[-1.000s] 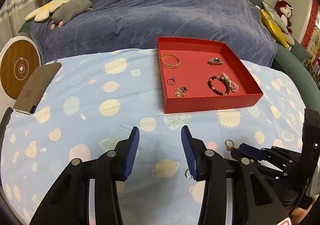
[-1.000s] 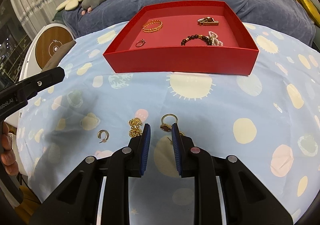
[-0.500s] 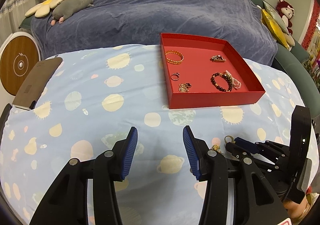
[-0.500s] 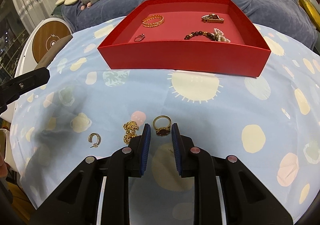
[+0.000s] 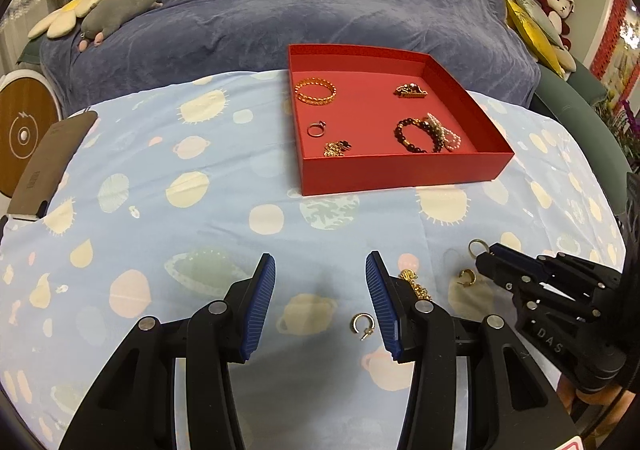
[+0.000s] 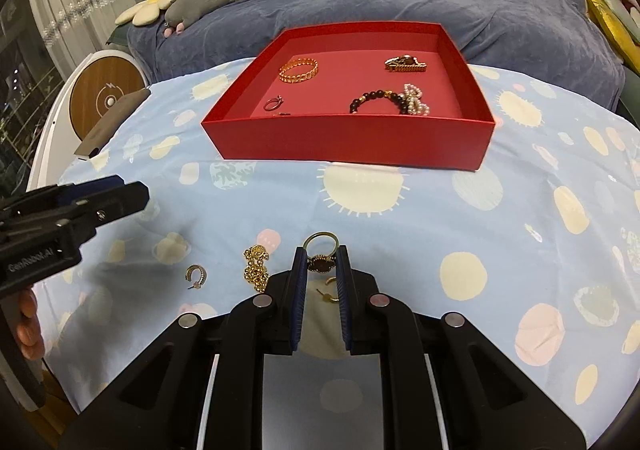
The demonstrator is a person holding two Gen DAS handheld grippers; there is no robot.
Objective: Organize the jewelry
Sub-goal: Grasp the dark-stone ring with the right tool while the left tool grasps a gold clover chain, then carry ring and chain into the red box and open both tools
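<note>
A red tray [image 5: 404,171] [image 6: 352,145] on the blue spotted cloth holds a gold bracelet [image 5: 315,90], a small ring [image 5: 316,129], a brooch [image 5: 410,90] and bead bracelets [image 5: 426,133]. On the cloth near me lie a gold ring with a dark red stone [image 6: 321,254], a gold filigree earring [image 6: 256,268], a hoop earring [image 6: 196,274] and another small hoop [image 6: 329,288]. My right gripper [image 6: 322,262] has its blue pads on either side of the stone ring and close against it. My left gripper [image 5: 320,282] is open and empty above the cloth, with a hoop earring [image 5: 362,324] under it.
A dark phone-like slab [image 5: 52,161] lies at the cloth's left edge. A round wood-faced device [image 5: 22,133] stands beside it. A blue-covered sofa [image 5: 320,9] with plush toys is behind the table.
My right gripper has moved forward until the stone ring sits between its pads. My left gripper has drawn back and shifted, bringing the loose earrings into its view.
</note>
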